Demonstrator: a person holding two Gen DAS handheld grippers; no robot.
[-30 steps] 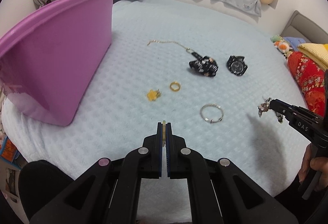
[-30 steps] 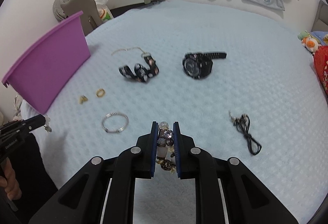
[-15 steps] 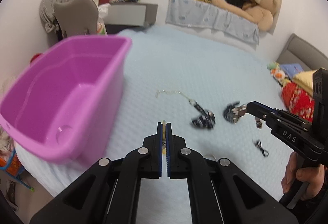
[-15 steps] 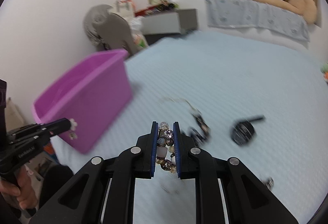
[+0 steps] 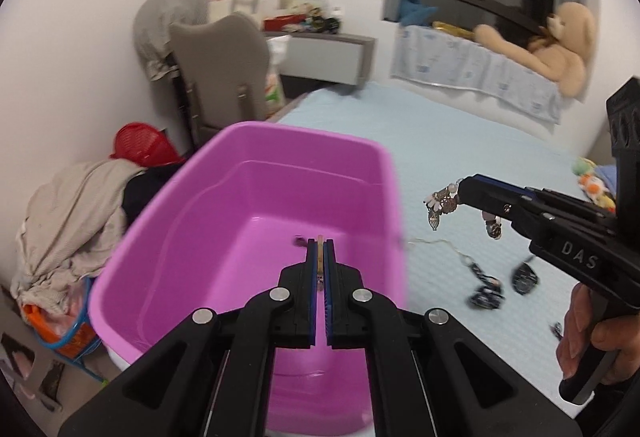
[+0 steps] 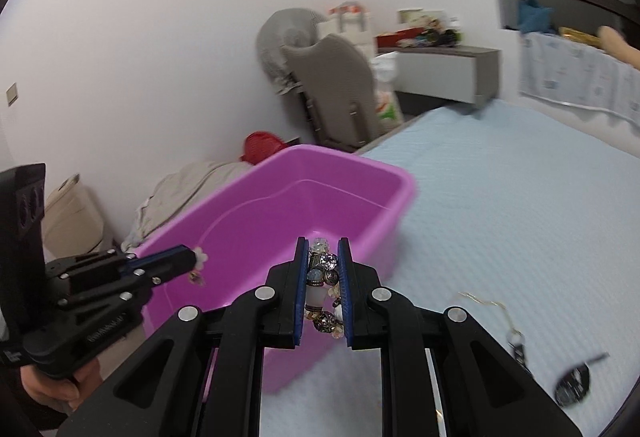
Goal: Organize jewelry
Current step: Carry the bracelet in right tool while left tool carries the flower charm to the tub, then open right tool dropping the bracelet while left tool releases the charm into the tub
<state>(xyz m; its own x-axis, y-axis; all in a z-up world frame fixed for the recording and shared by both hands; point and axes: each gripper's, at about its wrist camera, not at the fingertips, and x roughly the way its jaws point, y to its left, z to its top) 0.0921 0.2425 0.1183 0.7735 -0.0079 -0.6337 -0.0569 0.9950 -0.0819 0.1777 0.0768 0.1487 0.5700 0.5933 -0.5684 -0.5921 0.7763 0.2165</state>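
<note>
While the bed (image 5: 480, 157) spreads pale blue under everything, the bin (image 5: 248, 221) stands at its left edge, open side up. The right tool (image 6: 323, 277) hangs above the bin's near rim, clamped on a beaded bracelet (image 6: 322, 285) whose loose ends dangle from its tips in the left view. The left tool (image 5: 320, 265) hangs over the bin's inside, pinched tight on a small gold piece (image 5: 319, 257). On the bed right of the bin lie a watch (image 5: 525, 273), a dark band (image 5: 485, 293) and a thin chain (image 5: 436, 243).
</note>
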